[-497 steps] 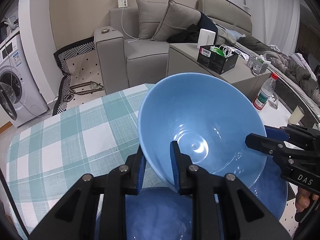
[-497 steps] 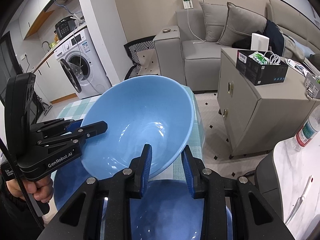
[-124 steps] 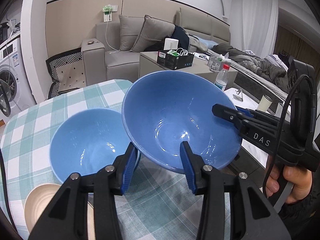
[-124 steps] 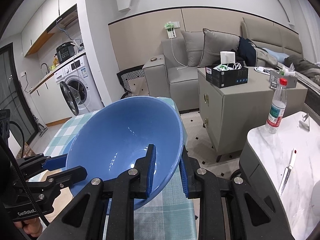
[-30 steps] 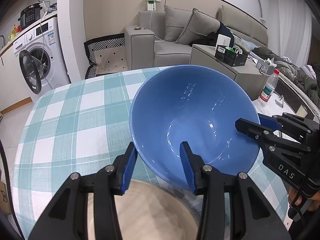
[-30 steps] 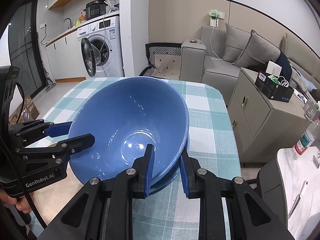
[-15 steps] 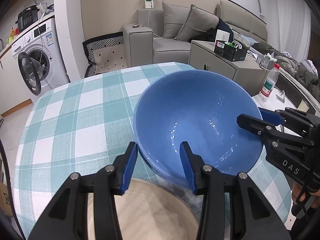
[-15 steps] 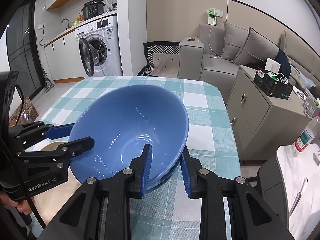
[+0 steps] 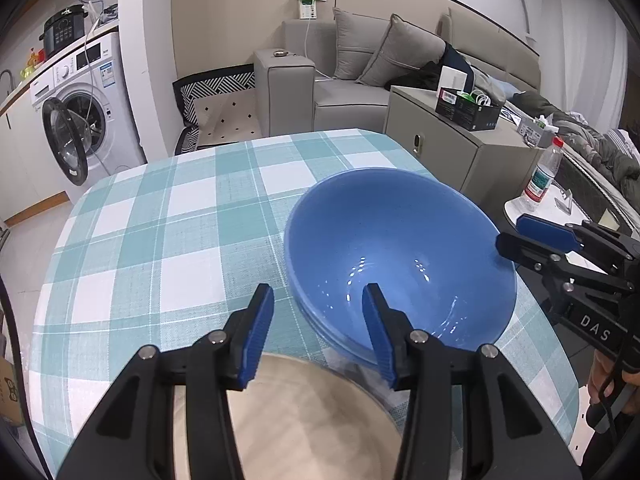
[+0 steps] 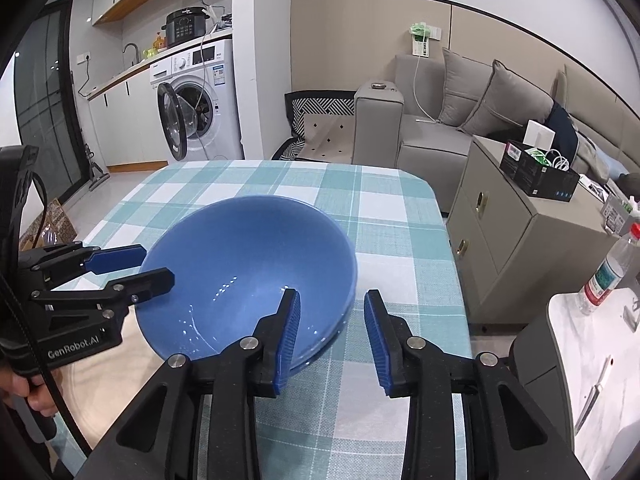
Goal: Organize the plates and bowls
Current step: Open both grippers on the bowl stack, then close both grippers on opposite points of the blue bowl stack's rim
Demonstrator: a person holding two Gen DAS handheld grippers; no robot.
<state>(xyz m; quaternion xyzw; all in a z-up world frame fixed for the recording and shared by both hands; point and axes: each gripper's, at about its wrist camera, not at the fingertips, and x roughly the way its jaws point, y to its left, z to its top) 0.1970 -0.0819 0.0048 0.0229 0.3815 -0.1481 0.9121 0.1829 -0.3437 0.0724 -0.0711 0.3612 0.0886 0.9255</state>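
Observation:
A blue bowl (image 9: 400, 256) (image 10: 248, 264) rests level on the teal checked table (image 9: 180, 240), nested in a second blue bowl whose rim shows just beneath it. My left gripper (image 9: 318, 308) straddles its near-left rim, one finger inside and one outside. Its jaws are opening and the pads stand clear of the rim. My right gripper (image 10: 332, 312) straddles the opposite rim the same way, jaws also opening, not pressing. Each gripper shows in the other's view: the right gripper (image 9: 520, 240) and the left gripper (image 10: 148, 270).
A beige plate (image 9: 312, 420) (image 10: 132, 360) lies under the left gripper at the table's near edge. Past the table's right edge stand a grey cabinet (image 10: 520, 240) and a white side table with a water bottle (image 10: 608, 272). A hand (image 10: 24, 392) holds the left gripper.
The blue bowl has come down from a tilt to sit level in the lower blue bowl. Both grippers have widened their jaws and let go of its rim.

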